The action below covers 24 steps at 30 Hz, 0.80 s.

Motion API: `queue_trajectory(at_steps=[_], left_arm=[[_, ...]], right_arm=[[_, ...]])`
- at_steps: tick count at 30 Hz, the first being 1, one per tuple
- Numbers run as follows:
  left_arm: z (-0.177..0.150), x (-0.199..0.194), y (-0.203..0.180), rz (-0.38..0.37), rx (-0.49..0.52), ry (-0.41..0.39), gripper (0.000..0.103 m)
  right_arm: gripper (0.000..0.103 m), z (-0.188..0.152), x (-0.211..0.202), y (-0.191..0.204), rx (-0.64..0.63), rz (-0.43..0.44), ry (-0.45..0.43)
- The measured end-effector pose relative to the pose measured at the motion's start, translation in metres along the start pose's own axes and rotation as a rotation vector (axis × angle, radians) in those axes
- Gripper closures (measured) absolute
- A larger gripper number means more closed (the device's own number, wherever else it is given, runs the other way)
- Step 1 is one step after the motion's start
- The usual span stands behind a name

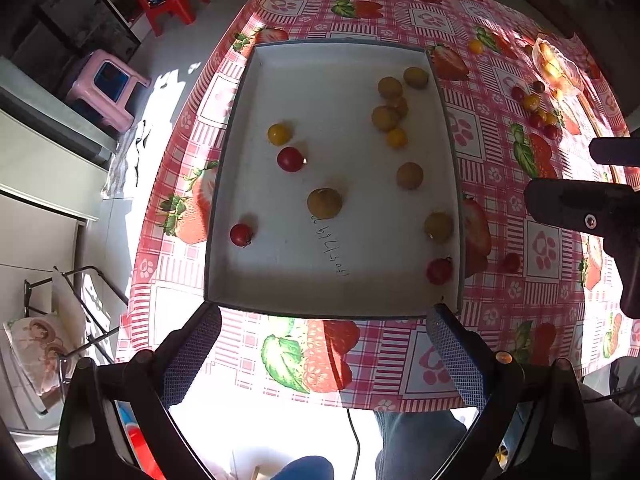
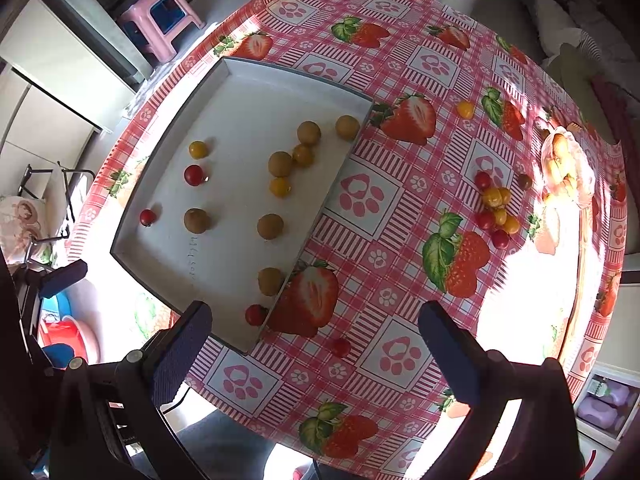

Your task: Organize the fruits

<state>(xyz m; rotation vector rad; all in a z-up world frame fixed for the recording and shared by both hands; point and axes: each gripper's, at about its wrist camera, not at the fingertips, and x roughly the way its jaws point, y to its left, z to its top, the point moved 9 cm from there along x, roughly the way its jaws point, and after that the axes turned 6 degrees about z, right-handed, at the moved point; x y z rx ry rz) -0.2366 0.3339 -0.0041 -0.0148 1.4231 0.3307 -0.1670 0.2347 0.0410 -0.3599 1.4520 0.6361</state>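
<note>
A white tray (image 1: 280,280) (image 2: 240,92) lies on the pink strawberry tablecloth and holds several brown, yellow and red small fruits. A pile of red and yellow cherry tomatoes (image 2: 496,212) (image 1: 538,114) lies on the cloth to the tray's right. One red tomato (image 2: 341,347) (image 1: 511,262) lies loose near the tray's near right corner. A yellow one (image 2: 465,108) lies apart, farther back. My left gripper (image 1: 322,354) is open and empty above the tray's near edge. My right gripper (image 2: 316,354) is open and empty, just above the loose red tomato.
A clear dish (image 2: 568,168) with pale fruits stands at the table's right side. The right gripper's body (image 1: 592,208) shows at the right of the left wrist view. A pink stool (image 2: 160,16) and a red stool (image 1: 172,0) stand on the floor beyond the table.
</note>
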Motion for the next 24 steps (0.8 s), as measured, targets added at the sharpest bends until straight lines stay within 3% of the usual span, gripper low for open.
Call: queue_trajectory(at_steps=[18,24], left_arm=[[0.0028,0.0013,-0.0041,-0.003,-0.002,-0.003,0.0],[0.0074,-0.0048,0.0008,0.016,-0.014,-0.047,0.0]], right_arm=[[0.0,-0.0028,0.0055,0.0043,-0.012,0.005,0.01],[0.0,-0.0033,0.0062,0.0051,-0.002,0.008,0.013]])
